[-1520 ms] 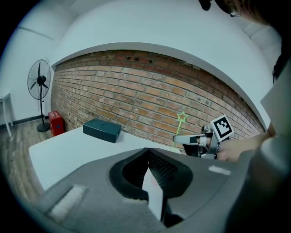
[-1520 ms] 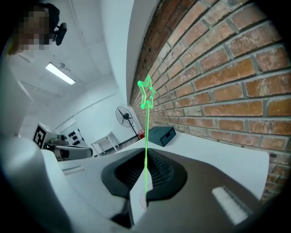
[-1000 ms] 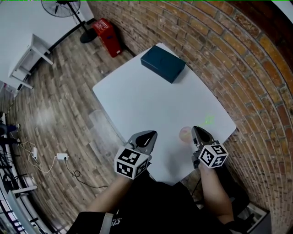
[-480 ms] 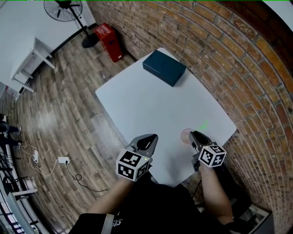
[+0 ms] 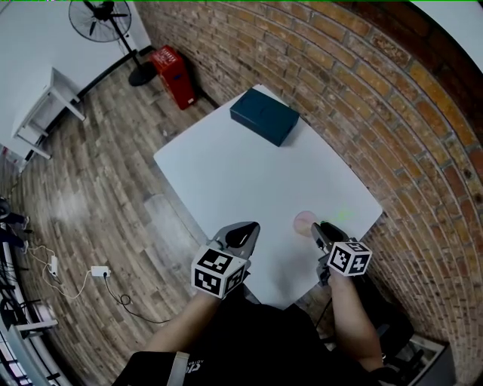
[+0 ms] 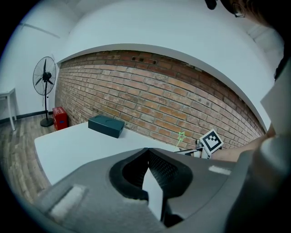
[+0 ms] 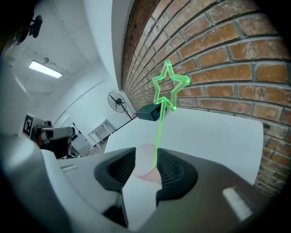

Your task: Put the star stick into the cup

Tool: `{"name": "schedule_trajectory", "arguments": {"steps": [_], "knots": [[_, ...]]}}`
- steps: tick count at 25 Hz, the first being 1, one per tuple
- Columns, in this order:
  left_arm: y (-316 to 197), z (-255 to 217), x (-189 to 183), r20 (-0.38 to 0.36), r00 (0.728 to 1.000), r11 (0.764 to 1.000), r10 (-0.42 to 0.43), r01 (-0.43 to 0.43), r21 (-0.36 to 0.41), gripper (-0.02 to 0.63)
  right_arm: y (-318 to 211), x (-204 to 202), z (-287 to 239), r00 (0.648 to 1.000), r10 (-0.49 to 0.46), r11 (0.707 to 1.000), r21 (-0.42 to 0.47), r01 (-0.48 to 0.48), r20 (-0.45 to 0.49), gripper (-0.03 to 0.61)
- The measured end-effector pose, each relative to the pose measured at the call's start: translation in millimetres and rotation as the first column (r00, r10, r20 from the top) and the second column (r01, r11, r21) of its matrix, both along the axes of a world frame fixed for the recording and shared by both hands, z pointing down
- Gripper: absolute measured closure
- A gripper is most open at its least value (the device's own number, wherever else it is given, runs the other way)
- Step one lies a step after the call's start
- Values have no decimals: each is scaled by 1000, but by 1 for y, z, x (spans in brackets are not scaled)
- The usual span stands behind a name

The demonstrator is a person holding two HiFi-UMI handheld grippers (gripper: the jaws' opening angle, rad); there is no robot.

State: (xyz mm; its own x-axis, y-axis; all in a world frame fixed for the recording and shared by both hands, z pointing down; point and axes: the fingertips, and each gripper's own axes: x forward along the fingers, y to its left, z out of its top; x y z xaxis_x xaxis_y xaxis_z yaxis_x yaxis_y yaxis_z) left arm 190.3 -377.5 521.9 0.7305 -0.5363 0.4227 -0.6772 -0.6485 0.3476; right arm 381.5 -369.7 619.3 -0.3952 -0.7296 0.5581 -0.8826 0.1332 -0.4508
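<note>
A green star stick (image 7: 169,89) stands upright in a pale pink cup (image 7: 142,165) on the white table (image 5: 249,173). The cup (image 5: 304,221) sits near the table's front right corner, with the star (image 5: 339,216) faint above it. My right gripper (image 7: 145,160) is right at the cup. Its jaws have just been opening and now stand open, with the stick's lower part rising in front of the gap and the pads off it. My left gripper (image 5: 243,228) hovers at the front edge, left of the cup. Its jaws (image 6: 148,157) are slightly apart with nothing in them.
A dark teal box (image 5: 264,115) lies at the table's far corner. A brick wall (image 5: 392,113) runs close along the right side. On the wooden floor to the left stand a fan (image 5: 102,15), a red object (image 5: 173,64) and a white shelf (image 5: 45,105).
The right gripper has drawn back a little toward the table's near edge, beside the cup. The left gripper has stayed where it was.
</note>
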Motion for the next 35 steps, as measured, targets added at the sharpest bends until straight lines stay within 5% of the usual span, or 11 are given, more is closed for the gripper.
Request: {"name": "schedule_trajectory", "arguments": {"steps": [14, 21, 25, 35], "knots": [[-6, -40, 0, -87, 994, 994, 70, -62, 89, 606, 40, 6, -35, 992, 121, 993, -6, -121, 20, 468], [-6, -57, -12, -104, 985, 983, 137, -122, 139, 606, 47, -42, -97, 997, 81, 981, 173, -82, 12, 581], [-6, -68, -24, -91, 984, 970, 156, -135, 201, 606, 55, -74, -135, 998, 51, 963, 266, -42, -27, 580], [-2, -93, -33, -87, 980, 950, 178, -148, 275, 606, 84, -67, -237, 992, 114, 868, 491, -73, -53, 580]]}}
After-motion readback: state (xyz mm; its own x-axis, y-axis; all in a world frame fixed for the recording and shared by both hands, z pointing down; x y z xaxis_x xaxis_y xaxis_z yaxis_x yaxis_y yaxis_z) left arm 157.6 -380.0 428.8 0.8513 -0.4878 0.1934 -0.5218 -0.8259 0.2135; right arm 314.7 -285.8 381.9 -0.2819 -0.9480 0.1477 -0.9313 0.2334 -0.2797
